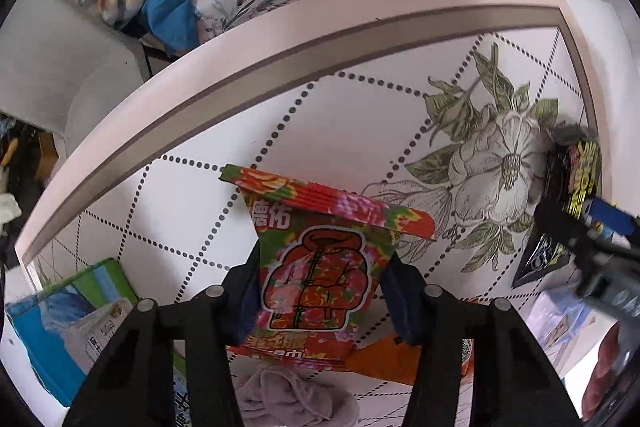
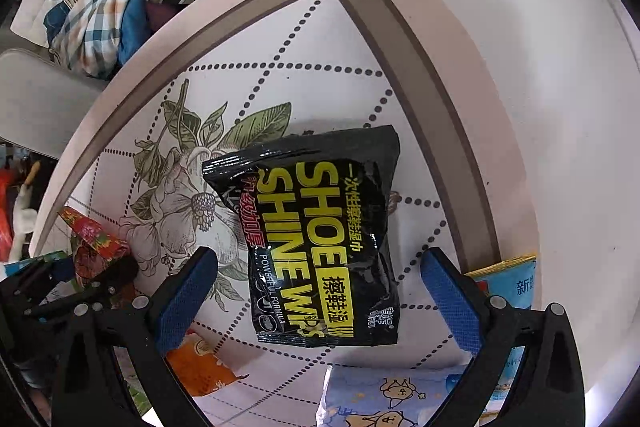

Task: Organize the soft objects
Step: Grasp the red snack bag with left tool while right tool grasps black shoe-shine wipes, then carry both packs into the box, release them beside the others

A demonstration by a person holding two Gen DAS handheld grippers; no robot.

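Between the left gripper's point(image 1: 320, 291) clenched jaws, the floral wipes pack point(image 1: 320, 267) is held above the table point(image 1: 360, 115); a thin pinch could let it slip. Shoe-shine wipes pack point(image 2: 320, 239) lies released between the right gripper's point(image 2: 320, 291) spread jaws.

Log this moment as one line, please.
left hand-held gripper: shut on floral wipes pack | right hand-held gripper: open, astride black shoe wipes pack | black pack lying on tablecloth
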